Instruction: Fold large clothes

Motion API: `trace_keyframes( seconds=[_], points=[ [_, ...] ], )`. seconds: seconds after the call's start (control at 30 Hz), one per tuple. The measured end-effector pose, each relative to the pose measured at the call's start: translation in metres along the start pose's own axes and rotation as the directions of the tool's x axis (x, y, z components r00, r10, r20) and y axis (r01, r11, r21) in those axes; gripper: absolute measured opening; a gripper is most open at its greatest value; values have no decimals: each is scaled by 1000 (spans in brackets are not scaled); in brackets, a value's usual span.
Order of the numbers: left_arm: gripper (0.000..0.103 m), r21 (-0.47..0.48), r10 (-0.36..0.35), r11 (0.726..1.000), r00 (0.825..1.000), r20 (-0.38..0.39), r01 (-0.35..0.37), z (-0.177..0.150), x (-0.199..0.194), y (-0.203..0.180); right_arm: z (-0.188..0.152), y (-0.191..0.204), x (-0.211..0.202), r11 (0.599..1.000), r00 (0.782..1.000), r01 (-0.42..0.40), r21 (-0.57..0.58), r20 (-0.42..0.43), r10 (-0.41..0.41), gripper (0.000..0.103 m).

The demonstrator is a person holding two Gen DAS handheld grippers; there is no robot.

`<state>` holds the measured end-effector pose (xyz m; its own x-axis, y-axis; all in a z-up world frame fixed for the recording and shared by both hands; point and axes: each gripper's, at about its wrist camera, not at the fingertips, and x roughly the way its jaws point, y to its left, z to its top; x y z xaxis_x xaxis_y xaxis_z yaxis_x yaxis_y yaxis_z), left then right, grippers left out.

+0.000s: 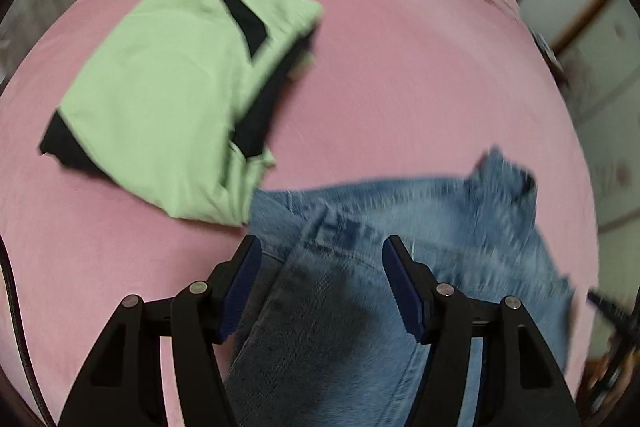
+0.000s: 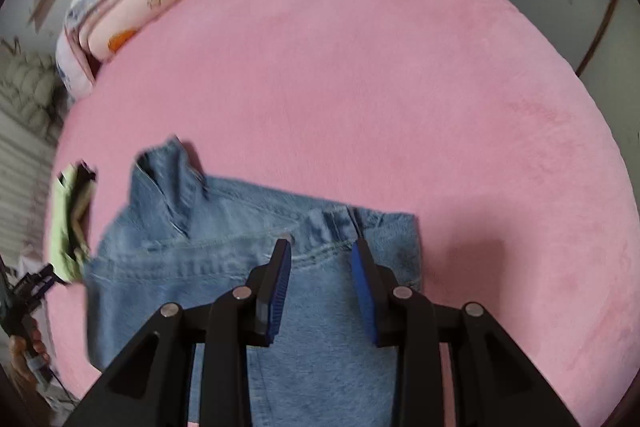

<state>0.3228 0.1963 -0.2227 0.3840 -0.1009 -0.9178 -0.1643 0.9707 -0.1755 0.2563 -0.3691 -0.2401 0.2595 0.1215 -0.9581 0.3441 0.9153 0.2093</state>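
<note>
Both tools hang over the jeans (image 1: 360,267), landmark for all that follows. Left gripper (image 1: 322,267) jaws apart, denim below them, nothing pinched; right gripper (image 2: 320,267) likewise released above the waistband end. Jeans lie flat, apparently doubled leg on leg, on the pink bedspread (image 2: 380,67); further folds likely remain. Beyond their left edge, touching it, a green-and-black garment (image 1: 168,95) sits folded (done, seemingly). Farthest off, pillows (image 2: 132,7).

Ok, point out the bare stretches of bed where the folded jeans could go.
Widest free patch: pink bedspread beyond and right of the jeans, up to the pillows. Also a strip between the green garment and the bed's right edge. Crowded where green garment meets jeans.
</note>
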Motion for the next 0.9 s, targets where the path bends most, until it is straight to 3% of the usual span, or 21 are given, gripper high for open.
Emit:
trace_keyframes(
  seconds=[0.3,0.4,0.57,0.67,0.73,0.8,0.83,0.87,0.9],
  points=[
    [62,241,93,967,995,-25,-84,-20,41,-30,-4,19,41,986,997,57,-156,-35,-63,31],
    [62,245,101,965,994,-36,-89,-14,51,-32,-5,26,53,974,995,86,-211,-35,-95,40],
    [62,263,107,961,991,-81,-82,-8,73,-39,-9,30,60,967,997,58,-248,-33,-68,58],
    [64,299,148,947,985,-84,-117,-9,85,-44,-14,33,65,952,996,76,-298,-29,-89,61],
    [56,334,163,933,985,-54,-137,-11,85,-49,-17,35,70,941,993,95,-324,-39,-114,61],
    [32,372,240,903,971,-24,-214,-14,87,-55,-18,36,71,941,992,102,-322,-35,-119,61],
    [29,382,257,894,966,-11,-234,-16,85,-57,-18,35,71,943,992,105,-316,-34,-121,56],
    [13,386,271,887,962,10,-254,-17,82,-59,-18,35,71,945,991,114,-308,-27,-128,37],
    [0,389,327,864,944,49,-319,-18,78,-59,-19,33,70,944,988,141,-299,-17,-153,20]
  ],
)
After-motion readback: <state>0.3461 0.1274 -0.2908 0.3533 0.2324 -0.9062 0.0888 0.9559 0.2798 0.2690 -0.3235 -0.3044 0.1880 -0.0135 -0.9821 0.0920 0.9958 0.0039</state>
